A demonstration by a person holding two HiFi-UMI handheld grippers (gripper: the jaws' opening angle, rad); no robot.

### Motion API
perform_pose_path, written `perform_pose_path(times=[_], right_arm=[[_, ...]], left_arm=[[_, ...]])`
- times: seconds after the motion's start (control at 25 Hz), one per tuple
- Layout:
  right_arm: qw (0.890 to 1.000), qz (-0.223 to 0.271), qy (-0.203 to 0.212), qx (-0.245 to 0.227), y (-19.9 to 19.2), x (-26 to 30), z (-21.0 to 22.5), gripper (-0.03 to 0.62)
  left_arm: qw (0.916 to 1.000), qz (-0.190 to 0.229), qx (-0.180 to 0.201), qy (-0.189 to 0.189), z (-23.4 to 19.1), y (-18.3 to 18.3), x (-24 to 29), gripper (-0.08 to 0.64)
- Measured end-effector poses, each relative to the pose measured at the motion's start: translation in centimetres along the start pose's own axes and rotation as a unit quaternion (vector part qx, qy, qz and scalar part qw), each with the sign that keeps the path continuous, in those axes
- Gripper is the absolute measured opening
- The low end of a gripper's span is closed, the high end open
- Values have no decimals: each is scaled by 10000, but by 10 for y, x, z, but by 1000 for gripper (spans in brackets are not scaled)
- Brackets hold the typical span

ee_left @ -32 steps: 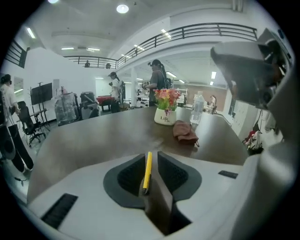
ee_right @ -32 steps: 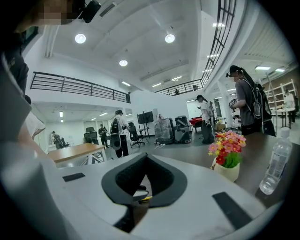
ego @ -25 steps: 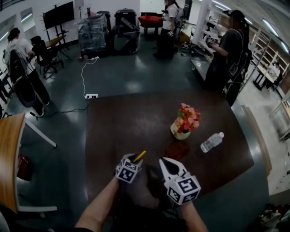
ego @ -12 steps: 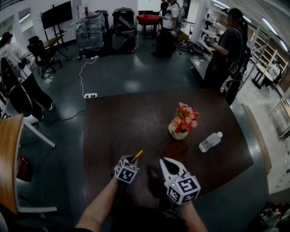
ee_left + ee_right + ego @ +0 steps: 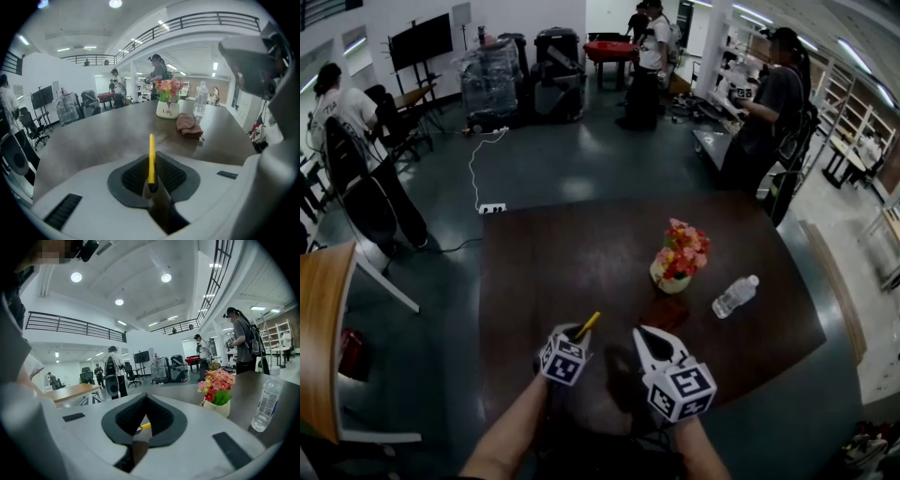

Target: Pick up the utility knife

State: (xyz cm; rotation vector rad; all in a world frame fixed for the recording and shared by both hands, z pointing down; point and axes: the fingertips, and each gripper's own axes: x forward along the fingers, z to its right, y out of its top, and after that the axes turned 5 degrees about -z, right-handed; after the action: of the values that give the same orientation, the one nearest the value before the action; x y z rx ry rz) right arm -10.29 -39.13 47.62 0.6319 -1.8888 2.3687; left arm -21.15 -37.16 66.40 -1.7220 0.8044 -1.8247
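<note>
The utility knife [image 5: 588, 324] is a thin yellow strip. My left gripper [image 5: 572, 336] is shut on it near the table's front edge, and the knife's far end sticks out past the jaws. In the left gripper view the knife [image 5: 151, 157] stands on edge between the dark pads [image 5: 176, 176], just above the table top. My right gripper [image 5: 649, 337] hovers a hand's width to the right, jaws drawn together with nothing in them. The right gripper view shows a bit of the yellow knife [image 5: 144, 426] past its own jaws [image 5: 146, 399].
On the dark brown table [image 5: 562, 253] stand a white pot of pink and orange flowers [image 5: 678, 258], a crumpled reddish cloth [image 5: 666, 309] and a lying clear water bottle [image 5: 737, 294]. A wooden desk [image 5: 319, 328] is at left. People stand beyond the table.
The left gripper's jaws have closed in on the yellow knife. Both grippers stay at about the same spot. People in the background have shifted.
</note>
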Motion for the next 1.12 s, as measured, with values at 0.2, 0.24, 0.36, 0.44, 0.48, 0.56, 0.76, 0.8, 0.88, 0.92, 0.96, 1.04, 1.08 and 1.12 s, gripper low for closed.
perform_pose_path(times=[0.2, 0.24, 0.36, 0.44, 0.48, 0.56, 0.76, 0.8, 0.88, 0.92, 0.96, 1.04, 1.08, 1.12], right_arm=[[9998, 183, 110, -36, 9, -2, -7, 11], [9997, 224, 134, -43, 12, -3, -10, 11], [9991, 364, 204, -78, 24, -7, -21, 11], [9985, 470, 261, -99, 32, -9, -28, 11], [9981, 524, 293, -103, 37, -10, -32, 11], [9973, 631, 364, -108, 44, -12, -40, 11], [9940, 907, 588, -165, 66, -16, -62, 11], [9933, 952, 627, -171, 70, -18, -66, 11], [9923, 1017, 678, -179, 76, -23, -74, 11], [9918, 1053, 700, -187, 79, -25, -76, 11], [9911, 1096, 723, -202, 81, -26, -77, 11], [9899, 1170, 764, -248, 83, -27, -78, 11], [9894, 1197, 776, -272, 85, -29, -80, 11], [9890, 1219, 780, -293, 87, -30, -82, 11]], left_arm=[[9952, 810, -525, -143, 5, 38, -46, 57], [9937, 959, -566, -138, 5, 44, -57, 57], [9886, 1366, -622, -97, 7, 62, -91, 57], [9844, 1613, -690, -89, 8, 74, -114, 57], [9822, 1730, -730, -88, 8, 80, -125, 57], [9774, 1958, -798, -74, 8, 91, -148, 57], [9664, 2435, -821, 84, 1, 117, -201, 57], [9643, 2515, -819, 112, 1, 121, -210, 57], [9601, 2661, -856, 113, 4, 126, -226, 57], [9581, 2729, -867, 107, 5, 128, -232, 57], [9562, 2795, -856, 110, 5, 131, -238, 57], [9534, 2902, -822, 115, 6, 136, -249, 57], [9520, 2947, -813, 120, 6, 138, -254, 57], [9508, 2988, -809, 129, 6, 139, -259, 57]])
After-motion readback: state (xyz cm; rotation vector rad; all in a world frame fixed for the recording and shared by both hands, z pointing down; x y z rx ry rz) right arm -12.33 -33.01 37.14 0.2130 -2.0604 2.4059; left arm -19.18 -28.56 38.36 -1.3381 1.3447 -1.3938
